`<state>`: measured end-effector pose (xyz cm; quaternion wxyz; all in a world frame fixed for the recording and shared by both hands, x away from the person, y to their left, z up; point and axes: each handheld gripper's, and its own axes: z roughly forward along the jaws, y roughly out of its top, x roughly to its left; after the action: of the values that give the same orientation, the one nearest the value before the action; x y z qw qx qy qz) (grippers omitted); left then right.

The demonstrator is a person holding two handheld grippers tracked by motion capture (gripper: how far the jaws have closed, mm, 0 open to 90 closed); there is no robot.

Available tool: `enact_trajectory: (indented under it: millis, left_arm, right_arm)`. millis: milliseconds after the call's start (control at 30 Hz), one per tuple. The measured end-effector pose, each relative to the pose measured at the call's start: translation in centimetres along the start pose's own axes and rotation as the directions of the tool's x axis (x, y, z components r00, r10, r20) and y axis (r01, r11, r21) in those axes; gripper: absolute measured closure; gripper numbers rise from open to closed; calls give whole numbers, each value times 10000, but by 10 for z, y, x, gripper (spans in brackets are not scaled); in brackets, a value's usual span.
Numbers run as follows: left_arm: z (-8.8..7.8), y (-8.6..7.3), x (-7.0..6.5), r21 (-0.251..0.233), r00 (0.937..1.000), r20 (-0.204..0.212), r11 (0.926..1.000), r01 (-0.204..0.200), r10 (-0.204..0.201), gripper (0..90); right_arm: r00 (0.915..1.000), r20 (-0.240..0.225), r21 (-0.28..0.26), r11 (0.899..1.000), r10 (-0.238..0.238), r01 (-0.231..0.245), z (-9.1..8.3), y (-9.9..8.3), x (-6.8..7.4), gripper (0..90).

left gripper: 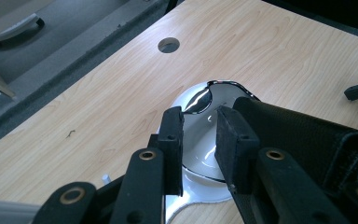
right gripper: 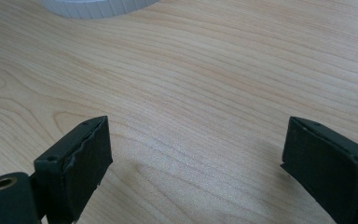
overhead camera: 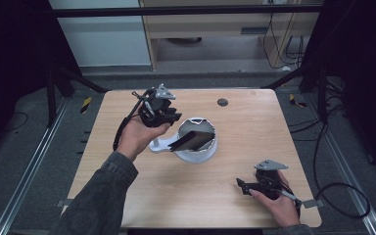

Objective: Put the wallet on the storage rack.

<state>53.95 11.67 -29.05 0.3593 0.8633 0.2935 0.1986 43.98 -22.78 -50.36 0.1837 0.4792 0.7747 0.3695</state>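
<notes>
Partly hidden: white bowl (left gripper: pixel 200 140) rim | left gripper (left gripper: pixel 199 140) (fingers nearly closed)

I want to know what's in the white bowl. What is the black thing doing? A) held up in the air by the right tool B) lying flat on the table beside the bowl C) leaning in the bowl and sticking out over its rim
C: the black case leans in the white bowl, one end past its rim.

A pale wooden worktop (overhead camera: pixel 254 127) stands on grey carpet (overhead camera: pixel 24 147). Beyond it sit a light wood cabinet (overhead camera: pixel 210 22) and a white panel (overhead camera: pixel 103 39); black cables (overhead camera: pixel 340 191) trail right.
</notes>
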Motion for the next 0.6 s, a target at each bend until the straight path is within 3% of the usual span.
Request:
enact_trajectory:
  millis: [433,567,600]
  left_arm:
    - [-13,-1,-17,-236,9981,257,9982,-558,564,694]
    - [-19,-5,-24,-411,9974,320,9972,-625,638,649]
    - [-21,-7,-26,-490,9978,279,9970,-592,606,602]
  right_arm:
    - [10000,-3,-17,10000,0,0,0,0,0,83]
    - [10000,-50,-2,10000,67,-67,-1,0,1,83]
    - [10000,-11,-10,10000,40,-40,0,0,0,83]
